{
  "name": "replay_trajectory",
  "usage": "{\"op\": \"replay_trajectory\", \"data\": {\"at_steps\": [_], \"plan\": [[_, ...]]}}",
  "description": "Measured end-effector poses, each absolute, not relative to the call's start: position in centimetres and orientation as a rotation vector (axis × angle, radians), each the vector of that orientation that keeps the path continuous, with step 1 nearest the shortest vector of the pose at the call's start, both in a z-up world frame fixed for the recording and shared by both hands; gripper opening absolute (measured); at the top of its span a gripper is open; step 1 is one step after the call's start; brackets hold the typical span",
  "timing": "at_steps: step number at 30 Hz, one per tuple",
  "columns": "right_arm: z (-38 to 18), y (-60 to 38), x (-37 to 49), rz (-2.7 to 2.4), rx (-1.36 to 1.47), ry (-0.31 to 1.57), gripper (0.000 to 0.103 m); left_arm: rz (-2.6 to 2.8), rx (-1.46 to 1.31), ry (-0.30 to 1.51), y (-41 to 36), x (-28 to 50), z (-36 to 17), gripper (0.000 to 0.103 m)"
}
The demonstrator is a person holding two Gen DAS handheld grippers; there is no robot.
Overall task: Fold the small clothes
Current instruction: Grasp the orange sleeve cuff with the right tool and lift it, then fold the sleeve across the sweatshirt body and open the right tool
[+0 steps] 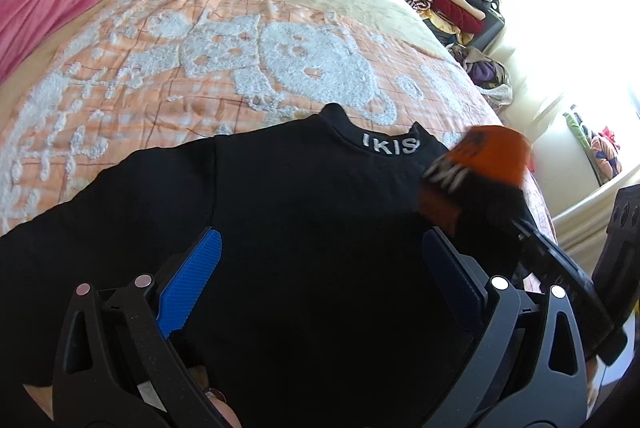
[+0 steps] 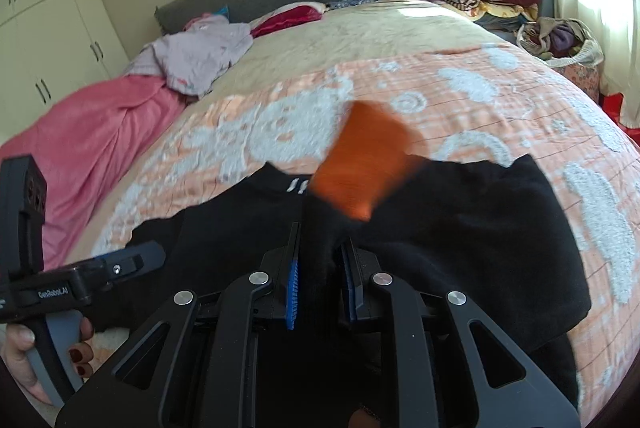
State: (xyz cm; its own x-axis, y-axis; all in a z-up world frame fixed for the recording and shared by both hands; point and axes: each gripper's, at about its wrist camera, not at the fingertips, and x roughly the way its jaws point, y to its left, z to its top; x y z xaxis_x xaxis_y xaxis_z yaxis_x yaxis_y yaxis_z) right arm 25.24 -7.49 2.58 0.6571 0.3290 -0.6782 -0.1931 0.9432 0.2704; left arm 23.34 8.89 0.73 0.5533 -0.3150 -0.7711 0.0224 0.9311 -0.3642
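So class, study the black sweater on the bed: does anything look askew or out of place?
Yes. The black long-sleeved sweater lies flat, but its orange-cuffed sleeve is lifted and blurred, pinched in the right gripper. The left gripper hangs open above the sweater's body.

The left tool [image 1: 320, 260] points down at a slant. Its two blue pads [image 1: 192, 284] stand far apart, and nothing is pinched between them. A hand [image 2: 24, 360] with dark red nails holds its grey handle, low at the left side of the right wrist view.

The right tool [image 2: 320, 284] also points down at a slant. Its two fingers are almost together, and they pinch a black sleeve with an orange cuff [image 2: 360, 167]. The cuff sticks out past the tips and looks blurry. In the left wrist view this tool comes in from the right edge.
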Motion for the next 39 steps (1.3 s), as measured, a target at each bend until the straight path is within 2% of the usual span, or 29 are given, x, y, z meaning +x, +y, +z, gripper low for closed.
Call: {"op": "replay_trajectory", "data": {"at_steps": [1, 2, 3, 8, 17, 19, 21, 23, 28, 31, 32, 39], "plan": [[2.4, -6.9, 25.3, 0.309, 0.177, 0.808, 0.023, -0.21, -0.345, 0.973, 9.1, 23.4, 0.6, 0.094], [2.2, -6.5, 25.2, 0.323, 0.176, 0.81, 0.035, -0.218, -0.357, 0.976, 9.3, 23.3, 0.5, 0.094], [2.1, -5.9, 24.9, 0.348, 0.174, 0.803, 0.04, -0.227, -0.373, 0.983, 9.5, 23.2, 0.4, 0.094], [1.4, -4.3, 23.5, 0.453, 0.172, 0.819, 0.056, -0.247, -0.417, 1.003, 10.1, 23.0, -0.3, 0.094], [0.7, -6.7, 20.2, 0.464, 0.239, 0.849, 0.061, -0.361, -0.534, 1.071, 9.1, 22.7, -2.2, 0.093], [0.7, -8.5, 19.7, 0.403, 0.267, 0.838, 0.065, -0.387, -0.53, 1.086, 8.0, 22.5, -2.7, 0.087], [0.8, -10.0, 19.3, 0.362, 0.293, 0.829, 0.065, -0.413, -0.531, 1.102, 7.1, 22.5, -3.1, 0.064], [1.0, -11.3, 18.8, 0.338, 0.318, 0.816, 0.065, -0.43, -0.54, 1.124, 6.0, 22.6, -3.7, 0.059], [1.3, -13.8, 17.9, 0.292, 0.367, 0.794, 0.066, -0.385, -0.503, 1.131, 4.2, 22.6, -4.8, 0.056], [1.4, -14.6, 17.7, 0.272, 0.368, 0.787, 0.066, -0.363, -0.442, 1.099, 3.4, 22.7, -4.6, 0.026], [1.4, -14.8, 17.6, 0.269, 0.375, 0.787, 0.066, -0.367, -0.439, 1.092, 3.3, 22.7, -4.6, 0.007], [1.3, -15.4, 17.0, 0.255, 0.38, 0.792, 0.066, -0.406, -0.341, 0.958, 3.4, 21.3, -1.0, 0.004]]}}
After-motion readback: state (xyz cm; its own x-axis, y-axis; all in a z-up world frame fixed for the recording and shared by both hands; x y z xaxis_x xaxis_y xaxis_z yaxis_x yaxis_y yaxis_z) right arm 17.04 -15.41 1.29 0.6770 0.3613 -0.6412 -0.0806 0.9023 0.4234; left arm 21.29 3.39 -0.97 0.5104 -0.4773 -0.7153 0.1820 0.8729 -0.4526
